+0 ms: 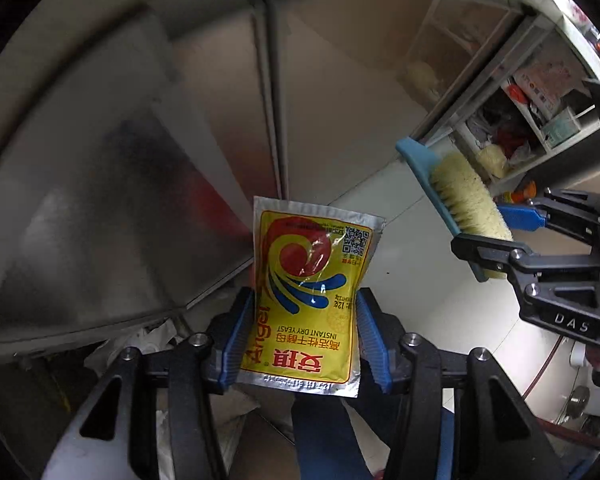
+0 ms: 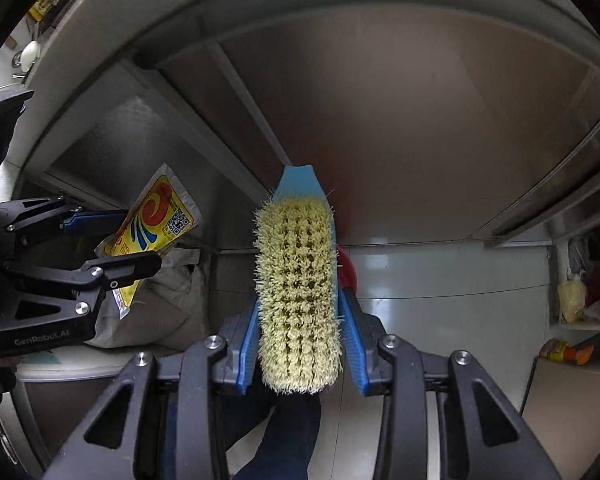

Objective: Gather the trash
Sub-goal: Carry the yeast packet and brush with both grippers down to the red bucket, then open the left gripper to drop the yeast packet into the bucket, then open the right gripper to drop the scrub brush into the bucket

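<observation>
A yellow instant dry yeast packet (image 1: 308, 280) with silver edges stands upright between the blue pads of my left gripper (image 1: 304, 296), which is shut on its lower half. In the right wrist view the same packet (image 2: 156, 220) sticks out of the left gripper (image 2: 140, 240) at the left. My right gripper (image 2: 300, 304) is shut on a blue scrub brush (image 2: 296, 280), its pale yellow bristles facing the camera. In the left wrist view, the brush (image 1: 468, 200) and right gripper (image 1: 496, 232) show at the right. Both grippers point down toward the floor.
Stainless steel cabinet doors (image 1: 100, 200) rise from a white tiled floor (image 1: 420, 300). A whitish sack (image 2: 160, 300) lies at the cabinet's foot, with crumpled paper (image 1: 152, 340) nearby. Open shelves (image 1: 540, 120) hold clutter at the right. A person's dark trouser leg (image 2: 292, 432) is below the grippers.
</observation>
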The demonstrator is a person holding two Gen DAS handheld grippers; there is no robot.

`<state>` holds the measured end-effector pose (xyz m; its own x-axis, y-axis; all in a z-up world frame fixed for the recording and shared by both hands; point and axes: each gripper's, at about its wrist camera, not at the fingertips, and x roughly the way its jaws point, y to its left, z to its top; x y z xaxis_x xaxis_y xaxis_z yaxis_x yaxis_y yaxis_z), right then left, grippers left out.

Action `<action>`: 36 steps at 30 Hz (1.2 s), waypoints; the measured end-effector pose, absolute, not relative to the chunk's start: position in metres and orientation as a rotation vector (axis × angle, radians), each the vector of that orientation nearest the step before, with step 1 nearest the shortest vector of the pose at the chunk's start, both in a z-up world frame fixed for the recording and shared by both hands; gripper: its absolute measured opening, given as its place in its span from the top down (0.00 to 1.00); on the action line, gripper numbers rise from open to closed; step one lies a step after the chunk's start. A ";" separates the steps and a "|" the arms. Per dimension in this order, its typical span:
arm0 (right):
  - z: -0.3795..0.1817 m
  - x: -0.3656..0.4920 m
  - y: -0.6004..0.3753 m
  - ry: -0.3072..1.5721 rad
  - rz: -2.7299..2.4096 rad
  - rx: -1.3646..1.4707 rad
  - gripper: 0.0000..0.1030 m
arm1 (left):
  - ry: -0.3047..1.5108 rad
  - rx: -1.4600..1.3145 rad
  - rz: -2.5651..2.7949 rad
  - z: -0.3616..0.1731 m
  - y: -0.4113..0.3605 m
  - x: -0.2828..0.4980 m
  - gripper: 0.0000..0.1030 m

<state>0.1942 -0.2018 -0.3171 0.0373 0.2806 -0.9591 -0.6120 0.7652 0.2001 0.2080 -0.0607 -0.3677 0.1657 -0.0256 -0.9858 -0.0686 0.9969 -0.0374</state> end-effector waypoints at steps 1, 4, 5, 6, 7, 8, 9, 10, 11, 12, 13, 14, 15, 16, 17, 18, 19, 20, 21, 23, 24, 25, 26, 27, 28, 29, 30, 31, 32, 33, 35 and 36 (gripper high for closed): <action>-0.322 0.195 -0.203 1.376 0.696 -0.294 0.66 | 1.407 -0.075 0.023 -0.369 -0.062 0.213 0.52; -0.329 0.199 -0.205 1.380 0.685 -0.288 0.66 | 1.410 -0.088 0.000 -0.378 -0.062 0.214 0.50; -0.330 0.199 -0.205 1.377 0.684 -0.289 0.66 | 1.410 -0.090 -0.009 -0.380 -0.063 0.214 0.49; -0.330 0.200 -0.205 1.377 0.686 -0.292 0.66 | 1.408 -0.084 -0.016 -0.381 -0.063 0.214 0.46; -0.330 0.201 -0.204 1.377 0.686 -0.297 0.66 | 1.402 -0.071 -0.021 -0.383 -0.064 0.215 0.43; -0.330 0.201 -0.203 1.376 0.686 -0.302 0.66 | 1.397 -0.059 -0.022 -0.383 -0.065 0.215 0.39; -0.333 0.204 -0.205 1.377 0.685 -0.305 0.66 | 1.395 -0.052 -0.019 -0.383 -0.063 0.215 0.34; -0.335 0.205 -0.206 1.380 0.683 -0.307 0.66 | 1.395 -0.055 -0.020 -0.383 -0.064 0.215 0.31; -0.335 0.206 -0.206 1.383 0.682 -0.303 0.66 | 1.396 -0.062 -0.021 -0.383 -0.063 0.215 0.21; -0.335 0.207 -0.202 1.388 0.682 -0.294 0.66 | 1.392 -0.074 -0.023 -0.382 -0.063 0.216 0.17; -0.335 0.207 -0.201 1.392 0.682 -0.287 0.66 | 1.385 -0.090 -0.019 -0.381 -0.060 0.215 0.17; -0.337 0.206 -0.201 1.396 0.680 -0.285 0.66 | 1.382 -0.105 -0.019 -0.379 -0.058 0.214 0.16; -0.338 0.204 -0.202 1.398 0.678 -0.285 0.66 | 1.380 -0.112 -0.019 -0.379 -0.056 0.213 0.11; -0.339 0.204 -0.203 1.400 0.676 -0.286 0.66 | 1.379 -0.112 -0.017 -0.380 -0.056 0.212 0.08; -0.338 0.204 -0.202 1.402 0.677 -0.286 0.66 | 1.378 -0.105 -0.010 -0.379 -0.057 0.212 0.00; -0.338 0.203 -0.202 1.403 0.677 -0.285 0.66 | 1.373 -0.095 -0.003 -0.376 -0.057 0.210 0.00; -0.338 0.203 -0.202 1.404 0.679 -0.285 0.66 | 1.371 -0.092 0.000 -0.375 -0.058 0.209 0.00; -0.337 0.205 -0.197 1.406 0.680 -0.285 0.66 | 1.371 -0.096 -0.001 -0.374 -0.058 0.207 0.00; -0.337 0.205 -0.196 1.408 0.682 -0.286 0.66 | 1.373 -0.103 -0.002 -0.374 -0.057 0.206 0.00; -0.338 0.204 -0.193 1.413 0.692 -0.291 0.66 | 1.378 -0.117 0.005 -0.374 -0.055 0.203 0.00; -0.340 0.202 -0.191 1.414 0.699 -0.296 0.66 | 1.378 -0.119 0.016 -0.373 -0.053 0.200 0.00; -0.340 0.201 -0.188 1.414 0.707 -0.300 0.66 | 1.379 -0.118 0.026 -0.374 -0.054 0.201 0.00; -0.341 0.200 -0.186 1.415 0.715 -0.305 0.66 | 1.380 -0.120 0.038 -0.374 -0.053 0.199 0.00; -0.343 0.200 -0.183 1.415 0.722 -0.313 0.66 | 1.380 -0.126 0.046 -0.375 -0.052 0.198 0.00; -0.344 0.199 -0.181 1.416 0.731 -0.321 0.66 | 1.380 -0.135 0.056 -0.376 -0.049 0.196 0.00; -0.346 0.197 -0.177 1.418 0.739 -0.329 0.66 | 1.380 -0.143 0.066 -0.376 -0.046 0.194 0.00; -0.350 0.197 -0.174 1.424 0.749 -0.338 0.66 | 1.381 -0.150 0.076 -0.377 -0.044 0.192 0.00; -0.353 0.198 -0.170 1.431 0.760 -0.349 0.66 | 1.383 -0.156 0.088 -0.377 -0.040 0.189 0.00; -0.355 0.196 -0.167 1.433 0.768 -0.361 0.66 | 1.385 -0.160 0.100 -0.378 -0.037 0.186 0.00; -0.358 0.195 -0.164 1.434 0.777 -0.372 0.66 | 1.388 -0.163 0.108 -0.379 -0.034 0.183 0.00; -0.361 0.193 -0.159 1.436 0.800 -0.386 0.65 | 1.393 -0.165 0.126 -0.380 -0.030 0.180 0.00; -0.363 0.192 -0.156 1.436 0.808 -0.394 0.65 | 1.393 -0.166 0.133 -0.381 -0.029 0.178 0.00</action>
<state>0.1921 -0.1565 -0.3627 -0.0625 0.2517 -0.9658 -0.6950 0.6836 0.2231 0.1779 -0.0286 -0.3808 0.1726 -0.0047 -0.9850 -0.1911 0.9808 -0.0381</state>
